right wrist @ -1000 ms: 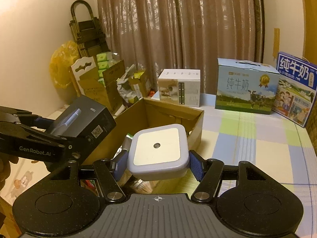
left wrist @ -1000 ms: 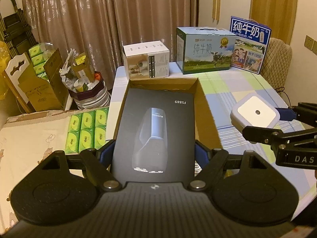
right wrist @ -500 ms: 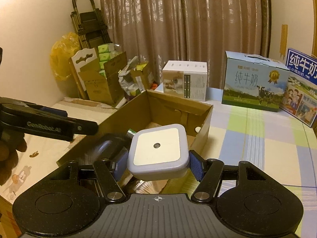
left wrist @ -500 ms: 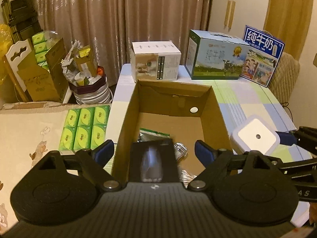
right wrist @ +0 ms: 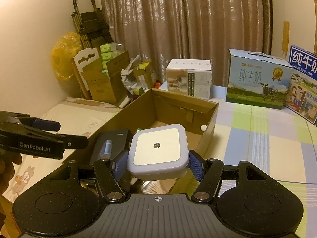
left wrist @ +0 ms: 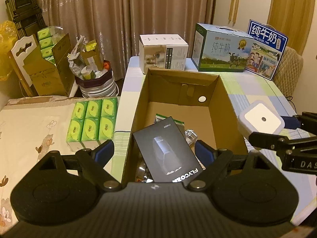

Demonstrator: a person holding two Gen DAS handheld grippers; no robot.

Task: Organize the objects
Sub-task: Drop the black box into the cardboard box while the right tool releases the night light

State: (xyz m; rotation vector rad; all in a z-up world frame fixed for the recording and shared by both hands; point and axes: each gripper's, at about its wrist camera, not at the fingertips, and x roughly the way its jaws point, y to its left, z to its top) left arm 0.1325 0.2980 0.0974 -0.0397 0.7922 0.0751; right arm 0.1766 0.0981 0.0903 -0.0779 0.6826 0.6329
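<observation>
Two grippers hang over the open cardboard box (left wrist: 221,91) on the checked tablecloth (right wrist: 257,138): the left gripper (left wrist: 154,152), its jaws just opened wide, grips nothing, and the black shaver box (left wrist: 168,148) lies tilted inside, between its pads but untouched. The right gripper (right wrist: 158,164) clamps the white night light (right wrist: 158,150) above the near right wall; farther back stand two milk cartons (left wrist: 221,47).

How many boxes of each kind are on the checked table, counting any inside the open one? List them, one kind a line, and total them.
Milk cartons: 2
White product box: 1
Open cardboard box: 1
Black box lying inside it: 1
Total: 5
</observation>
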